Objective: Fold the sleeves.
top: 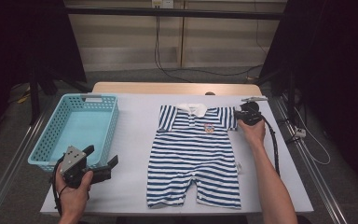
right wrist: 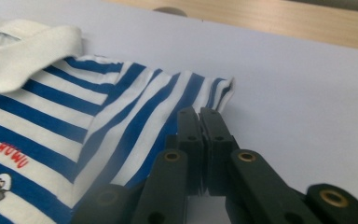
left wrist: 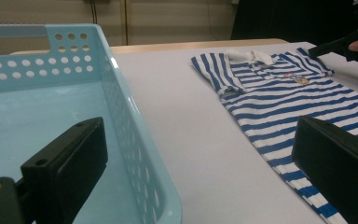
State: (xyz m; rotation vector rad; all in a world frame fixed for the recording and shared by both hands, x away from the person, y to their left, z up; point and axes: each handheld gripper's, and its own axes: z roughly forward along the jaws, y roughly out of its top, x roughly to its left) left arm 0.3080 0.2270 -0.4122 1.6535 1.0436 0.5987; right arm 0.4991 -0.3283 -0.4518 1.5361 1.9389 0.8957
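A blue-and-white striped baby romper with a white collar lies flat on the white table, neck toward the far side. My right gripper is at its right sleeve. In the right gripper view its jaws are pressed together on the hem of that sleeve. My left gripper is held above the table's near left, beside the basket, and its jaws stand wide apart with nothing between them. The left gripper view shows the romper ahead to the right, with the right gripper at its far sleeve.
A light blue perforated basket stands on the left of the table, nothing inside it; its near wall is close to my left gripper. Bare white tabletop lies between basket and romper. A wooden strip runs along the far edge.
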